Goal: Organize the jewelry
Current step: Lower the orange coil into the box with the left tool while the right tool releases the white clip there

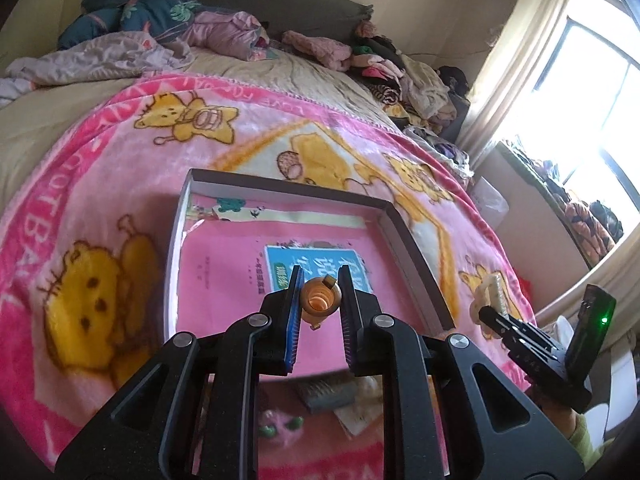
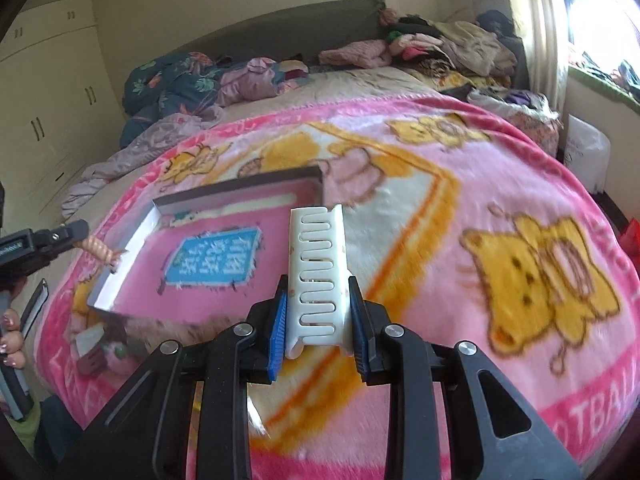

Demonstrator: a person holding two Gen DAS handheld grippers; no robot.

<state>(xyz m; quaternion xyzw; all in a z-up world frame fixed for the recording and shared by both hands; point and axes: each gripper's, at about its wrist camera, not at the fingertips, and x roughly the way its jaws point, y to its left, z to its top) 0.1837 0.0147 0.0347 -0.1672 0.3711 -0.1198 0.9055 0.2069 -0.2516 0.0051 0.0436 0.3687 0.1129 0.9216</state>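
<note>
Left hand-held gripper (image 1: 319,300) tight around orange hair clip (image 1: 320,300), right hand-held gripper (image 2: 318,320) around white hair clip (image 2: 318,276).

A small orange coiled hair tie (image 1: 320,300) with a gold clasp hangs above the near part of a shallow grey-rimmed cardboard box lid (image 1: 416,248). A white plastic toothed hair clip (image 2: 318,276) stands tilted, right of the lid.

L gripper (image 1: 319,300): black frame w/ triangular cut-outs, silver round screws at pivots, blue ribbed pads (image 1: 294,312). R gripper (image 2: 318,320): same build, black, silver screws, blue pads. R unit's rear module (image 1: 592,320) is black w/ green LED lit. Sleeve (image 1: 582,436) yellow-green. Painted nails (image 2: 10,350).
</note>
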